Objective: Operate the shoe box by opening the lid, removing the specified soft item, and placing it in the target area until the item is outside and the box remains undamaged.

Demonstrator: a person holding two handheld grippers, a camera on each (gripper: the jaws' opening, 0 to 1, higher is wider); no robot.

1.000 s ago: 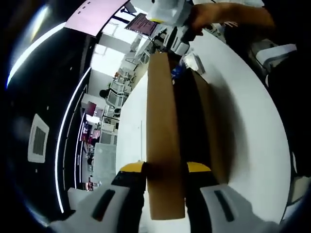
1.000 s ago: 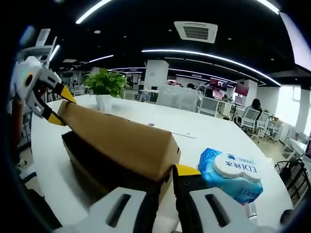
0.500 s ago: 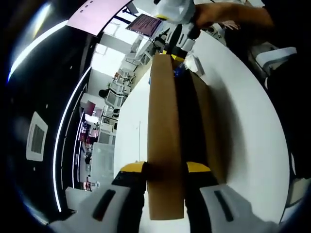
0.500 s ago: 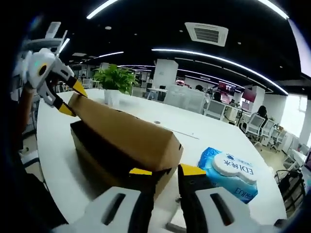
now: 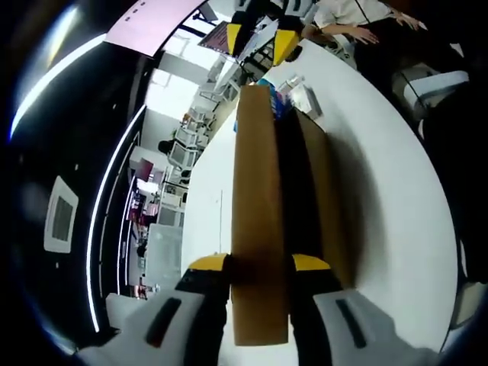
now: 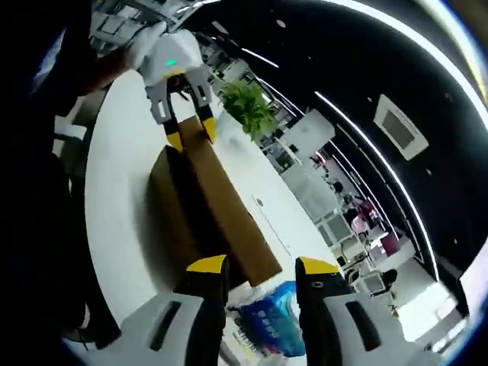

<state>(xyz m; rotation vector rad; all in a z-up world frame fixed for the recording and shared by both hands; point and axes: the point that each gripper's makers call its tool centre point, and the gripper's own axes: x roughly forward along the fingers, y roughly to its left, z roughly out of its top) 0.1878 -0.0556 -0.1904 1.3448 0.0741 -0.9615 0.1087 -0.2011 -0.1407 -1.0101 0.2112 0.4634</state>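
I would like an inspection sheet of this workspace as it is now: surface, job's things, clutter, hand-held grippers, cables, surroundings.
Surface: white table, curved edge.
Job's things: brown shoe box on the table; lid raised, dark gap under it. Soft item inside: cannot tell.
Clutter: blue wipes pack beside the box's end; small clear packet near it.
Hand-held grippers: left gripper shut on the lid's edge; right gripper open, off the lid, over the wipes pack.
Cables: nothing seen.
Surroundings: open office with ceiling light strips, potted plant on the table, desks and chairs behind; a person's hand at the table's far side.
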